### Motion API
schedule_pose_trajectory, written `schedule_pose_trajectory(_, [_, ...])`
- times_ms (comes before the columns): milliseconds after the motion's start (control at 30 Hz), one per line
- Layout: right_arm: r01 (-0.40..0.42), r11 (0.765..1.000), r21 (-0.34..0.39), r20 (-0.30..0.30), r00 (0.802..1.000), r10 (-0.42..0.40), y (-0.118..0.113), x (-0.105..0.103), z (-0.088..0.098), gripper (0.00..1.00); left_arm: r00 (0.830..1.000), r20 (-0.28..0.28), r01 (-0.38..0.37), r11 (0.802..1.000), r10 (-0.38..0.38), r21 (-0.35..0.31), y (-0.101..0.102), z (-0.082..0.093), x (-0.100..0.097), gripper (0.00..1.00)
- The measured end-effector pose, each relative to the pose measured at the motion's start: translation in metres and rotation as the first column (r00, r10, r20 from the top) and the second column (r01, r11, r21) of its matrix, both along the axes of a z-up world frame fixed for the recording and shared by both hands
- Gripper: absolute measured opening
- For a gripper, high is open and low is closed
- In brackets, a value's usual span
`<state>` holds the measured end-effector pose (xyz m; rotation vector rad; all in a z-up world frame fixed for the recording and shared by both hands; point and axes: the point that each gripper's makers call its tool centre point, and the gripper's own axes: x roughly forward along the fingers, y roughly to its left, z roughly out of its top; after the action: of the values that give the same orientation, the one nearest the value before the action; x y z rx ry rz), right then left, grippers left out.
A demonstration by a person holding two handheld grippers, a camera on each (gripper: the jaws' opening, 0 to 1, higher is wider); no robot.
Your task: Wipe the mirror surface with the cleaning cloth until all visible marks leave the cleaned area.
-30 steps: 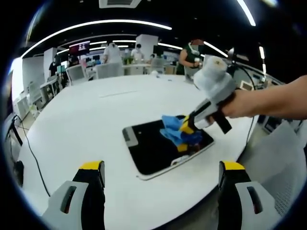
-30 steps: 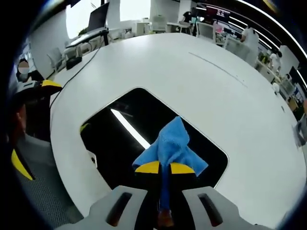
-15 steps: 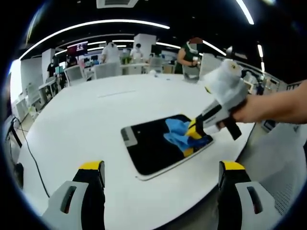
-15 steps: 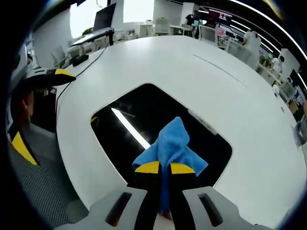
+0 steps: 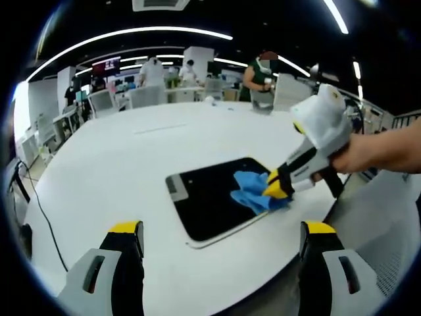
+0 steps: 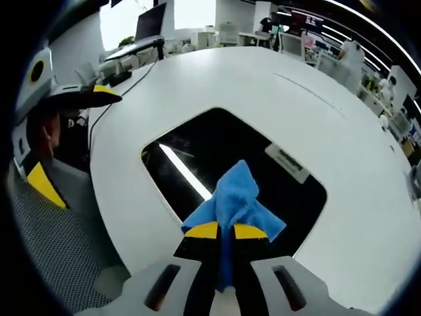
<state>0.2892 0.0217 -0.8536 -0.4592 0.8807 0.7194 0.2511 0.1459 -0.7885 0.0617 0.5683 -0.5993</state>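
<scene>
A dark rectangular mirror [image 5: 210, 204] [image 6: 217, 158] lies flat on the white round table [image 5: 118, 164]. My right gripper [image 6: 225, 232] is shut on a blue cleaning cloth [image 6: 235, 201], which rests on the mirror's near edge. In the left gripper view that same right gripper [image 5: 276, 189], held by a hand, presses the blue cloth [image 5: 253, 193] onto the mirror's right end. My left gripper [image 5: 220, 230] stands open over the table's near edge, well short of the mirror, with nothing between its fingers. It also appears at the left of the right gripper view [image 6: 79, 99].
A black cable [image 5: 39, 204] runs over the table's left side. Mesh chair backs [image 5: 388, 217] [image 6: 46, 263] stand by the table edge. People, desks and chairs [image 5: 151, 92] fill the office behind. A label [image 6: 287, 160] sits on the mirror's frame.
My right gripper has dragged the cloth across the mirror toward its right end, from the middle to the edge nearest that hand. The left gripper has not moved.
</scene>
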Motion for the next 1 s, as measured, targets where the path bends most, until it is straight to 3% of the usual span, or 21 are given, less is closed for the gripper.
schedule_pose_trajectory(567, [0.003,0.999,0.037,-0.037,0.999,-0.001,0.0010,-0.0067,-0.0003,0.01,1.000,-0.002,0.000,1.000,0.000,0.002,0.0006,-0.0010,0.0025,0.99])
schedule_pose_trajectory(1000, [0.039,0.998,0.050,-0.111,0.993,-0.033,0.0004,-0.0052,-0.0009,0.01,1.000,0.000,0.001,1.000,-0.001,0.007,0.0003,-0.0006,0.0065,0.99])
